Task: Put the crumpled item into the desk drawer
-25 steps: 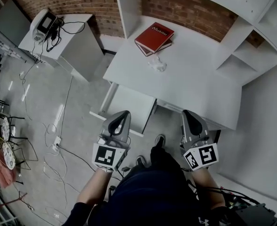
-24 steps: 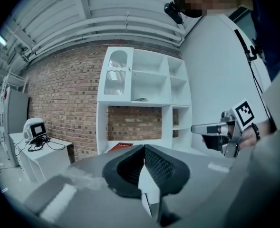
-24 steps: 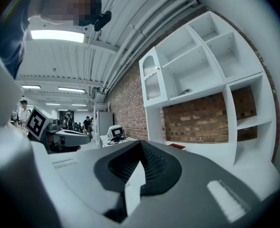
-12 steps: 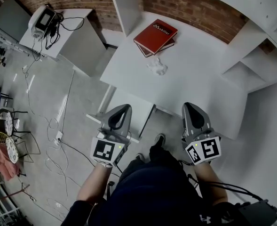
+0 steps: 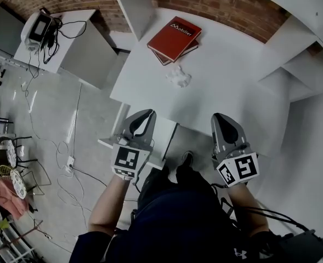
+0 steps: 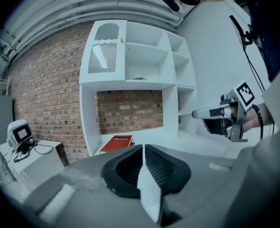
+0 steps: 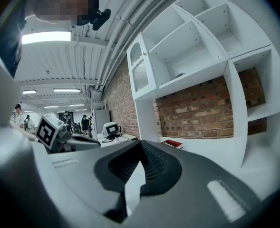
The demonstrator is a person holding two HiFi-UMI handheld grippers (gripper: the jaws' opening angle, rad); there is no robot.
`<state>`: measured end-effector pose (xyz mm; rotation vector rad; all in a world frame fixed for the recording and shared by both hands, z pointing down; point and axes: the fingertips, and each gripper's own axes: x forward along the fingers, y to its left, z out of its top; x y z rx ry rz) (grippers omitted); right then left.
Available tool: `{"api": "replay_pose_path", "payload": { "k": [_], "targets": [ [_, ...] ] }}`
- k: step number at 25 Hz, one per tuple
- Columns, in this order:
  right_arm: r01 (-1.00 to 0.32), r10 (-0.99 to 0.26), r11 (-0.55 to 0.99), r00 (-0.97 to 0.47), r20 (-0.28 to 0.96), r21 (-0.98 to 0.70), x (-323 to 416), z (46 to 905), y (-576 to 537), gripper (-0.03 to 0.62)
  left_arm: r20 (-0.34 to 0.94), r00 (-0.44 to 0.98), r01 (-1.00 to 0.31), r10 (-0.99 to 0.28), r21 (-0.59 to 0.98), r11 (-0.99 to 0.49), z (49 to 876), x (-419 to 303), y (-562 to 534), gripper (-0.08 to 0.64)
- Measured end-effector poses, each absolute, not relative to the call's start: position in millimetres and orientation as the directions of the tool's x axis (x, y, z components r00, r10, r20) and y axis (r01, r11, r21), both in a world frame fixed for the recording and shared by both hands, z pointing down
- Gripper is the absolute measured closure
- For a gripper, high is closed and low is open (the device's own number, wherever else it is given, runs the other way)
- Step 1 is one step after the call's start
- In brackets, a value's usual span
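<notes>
Grippers closer to desk (image 5: 232, 92) than before; left gripper (image 5: 146, 114) jaws opening, empty; right gripper (image 5: 221, 116) clenched, empty; crumpled item (image 5: 178, 79) untouched.

The tabletop (image 5: 232, 86) is smooth, matt white board, and so are the shelves (image 7: 187, 51) above it. At its far left corner the book (image 5: 174, 37) has a red cover with a slight sheen. The crumpled item (image 5: 178, 78) just beside the book looks like white paper, creased and dull. The brick wall (image 5: 221, 1) is rough and red. The floor (image 5: 62, 108) is smooth, grey and concrete-looking. The right gripper (image 7: 140, 144) has a matt grey plastic shell, and its fingers (image 7: 155, 167) carry dark ribbed pads that look rubbery.
</notes>
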<state>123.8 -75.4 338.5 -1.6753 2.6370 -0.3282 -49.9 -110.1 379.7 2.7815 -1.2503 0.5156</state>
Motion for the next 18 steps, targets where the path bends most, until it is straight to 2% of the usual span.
{"api": "replay_pose_path", "payload": {
  "k": [5, 9, 18],
  "targets": [
    [-0.937, -0.934, 0.3, -0.326, 0.144, -0.179, 139, 343, -76, 0.589, 0.398, 0.661, -0.643, -0.636, -0.137, -0.754, 417, -34, -150, 0.541],
    [-0.96, -0.955, 0.205, -0.239, 0.175, -0.192, 152, 354, -69, 0.589, 0.496, 0.681, -0.53, -0.538, -0.173, -0.83, 461, -14, -177, 0.502],
    [-0.975, -0.97, 0.055, -0.103, 0.219, -0.213, 182, 370, -51, 0.589, 0.657, 0.594, -0.34, -0.464, -0.318, -0.885, 544, 15, -237, 0.491]
  ]
}}
